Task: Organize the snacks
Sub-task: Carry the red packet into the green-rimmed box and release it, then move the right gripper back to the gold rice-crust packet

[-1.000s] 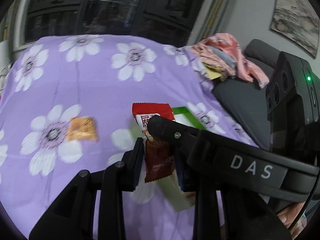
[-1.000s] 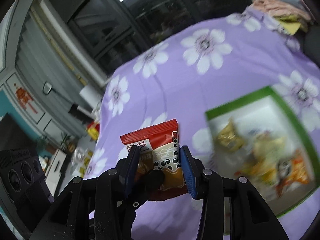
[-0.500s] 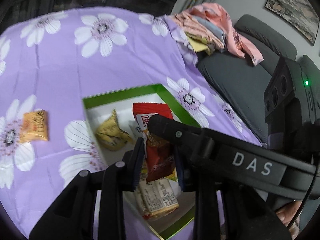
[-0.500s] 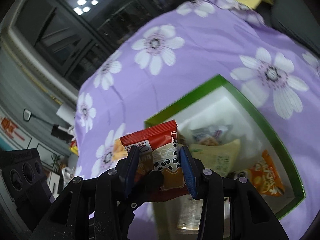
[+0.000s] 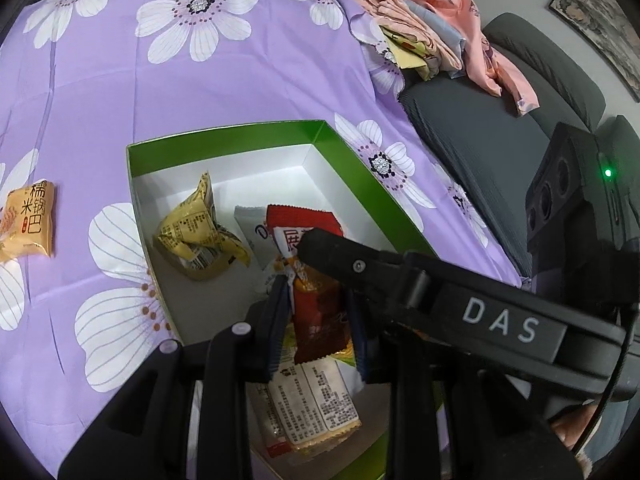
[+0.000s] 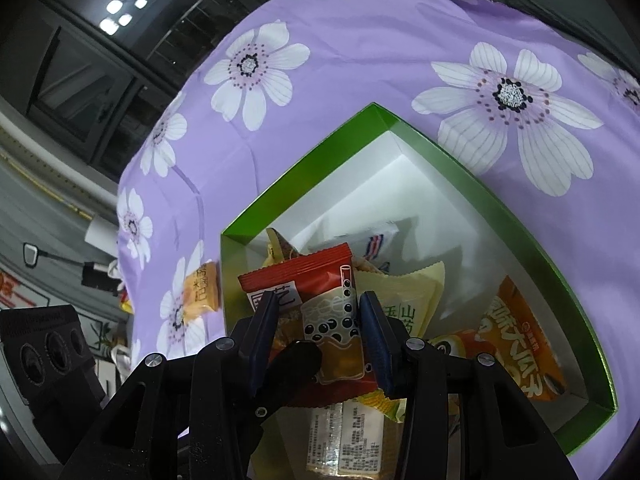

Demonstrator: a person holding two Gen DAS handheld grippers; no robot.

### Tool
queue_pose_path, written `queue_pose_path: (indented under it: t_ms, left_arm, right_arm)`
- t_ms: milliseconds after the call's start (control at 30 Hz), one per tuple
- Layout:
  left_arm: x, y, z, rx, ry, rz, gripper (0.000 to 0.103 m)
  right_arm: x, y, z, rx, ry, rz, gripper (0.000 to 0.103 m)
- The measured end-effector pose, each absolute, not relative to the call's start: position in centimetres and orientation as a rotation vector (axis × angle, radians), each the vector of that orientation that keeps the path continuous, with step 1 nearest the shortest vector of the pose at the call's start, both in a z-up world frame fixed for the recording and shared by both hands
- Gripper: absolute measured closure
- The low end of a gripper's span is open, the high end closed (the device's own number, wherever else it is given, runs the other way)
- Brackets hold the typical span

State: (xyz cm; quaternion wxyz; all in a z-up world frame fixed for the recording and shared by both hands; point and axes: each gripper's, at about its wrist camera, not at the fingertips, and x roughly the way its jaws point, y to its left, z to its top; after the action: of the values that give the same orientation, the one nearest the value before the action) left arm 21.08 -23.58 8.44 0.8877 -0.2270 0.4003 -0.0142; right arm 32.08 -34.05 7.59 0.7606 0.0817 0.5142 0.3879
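- Over the green-rimmed box [image 5: 224, 136], both grippers clamp one red bubble-tea snack packet [image 6: 320, 304]; the left gripper [image 5: 318, 316] fingers pinch its lower end, the right gripper [image 6: 318, 328] fingers squeeze its sides.
- Inside the box lie a crumpled yellow packet [image 5: 200, 236], a white packet [image 5: 252, 232], a pale yam-snack packet [image 6: 412, 296], an orange packet [image 6: 520, 340] and a biscuit pack [image 5: 316, 404].
- On the purple flowered cloth [image 5: 200, 80] left of the box lies an orange rice-crust packet [image 5: 30, 220], apart from the rim.
- Beyond the cloth, folded pink clothes [image 5: 440, 28] rest on a grey sofa [image 5: 480, 132].
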Motion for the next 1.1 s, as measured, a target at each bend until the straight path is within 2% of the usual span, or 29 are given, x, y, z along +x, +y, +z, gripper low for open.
queue_pose_path:
  t_ms: [367, 467, 533, 633, 733, 767, 800, 833, 1100]
  left_arm:
    - [20.0, -22.8, 8.9, -0.511, 0.832, -0.028, 0.075]
    - [19.0, -22.4, 9.8, -0.501, 0.818, -0.01, 0.065]
    - [18.1, -21.9, 10.5, -0.504, 0.798, 0.009, 0.047]
    - [16.5, -21.0, 11.5, -0.496, 0.774, 0.035, 0.03]
    - [14.5, -19.8, 12.4, -0.491, 0.743, 0.065, 0.024]
    - [13.8, -19.3, 12.6, -0.492, 0.738, 0.08, 0.022]
    - [13.2, -18.7, 12.7, -0.493, 0.732, 0.098, 0.017]
    - [12.5, -18.0, 12.8, -0.495, 0.725, 0.12, 0.017]
    - [7.6, -10.6, 12.4, -0.551, 0.722, 0.31, 0.017]
  right_arm:
    - [31.8, -34.2, 7.9, 0.145, 1.092, 0.779, 0.058]
    - [31.6, -34.6, 8.5, 0.16, 1.067, 0.789, 0.052]
    - [31.3, -34.8, 9.0, 0.169, 1.049, 0.803, 0.043]
    - [30.7, -35.0, 9.9, 0.175, 1.017, 0.822, 0.036]
    - [29.9, -34.9, 10.8, 0.174, 0.986, 0.839, 0.034]
    - [29.6, -34.9, 11.1, 0.174, 0.975, 0.844, 0.031]
    - [29.2, -34.8, 11.3, 0.174, 0.965, 0.85, 0.022]
    - [28.8, -34.8, 11.6, 0.174, 0.954, 0.859, 0.018]
    - [24.8, -32.1, 13.6, 0.173, 0.905, 1.002, 0.015]
